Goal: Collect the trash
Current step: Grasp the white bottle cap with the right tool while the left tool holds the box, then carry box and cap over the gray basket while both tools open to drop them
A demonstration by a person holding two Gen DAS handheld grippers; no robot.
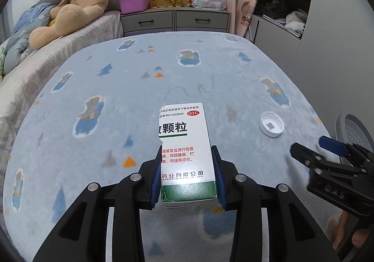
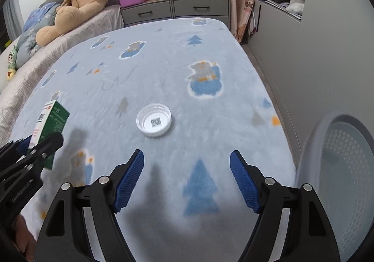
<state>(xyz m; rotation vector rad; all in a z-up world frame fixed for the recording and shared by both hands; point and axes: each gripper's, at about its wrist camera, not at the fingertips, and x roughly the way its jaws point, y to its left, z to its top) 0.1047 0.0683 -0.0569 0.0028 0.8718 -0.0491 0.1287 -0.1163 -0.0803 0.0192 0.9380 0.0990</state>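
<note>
Left gripper (image 1: 189, 175) is clamping the white-and-green cardboard medicine box (image 1: 187, 145); right gripper (image 2: 187, 178) is gaping wide, empty, near the white plastic bottle cap (image 2: 154, 120).

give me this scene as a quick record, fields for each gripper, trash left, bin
left gripper: shut on medicine box, box lifted off the blanket
right gripper: open, empty, above the blanket, pointing toward the cap
trash left: white cap, lying open side up on blanket
bin: grey basket at blanket's right edge, looks empty in the part shown
</note>
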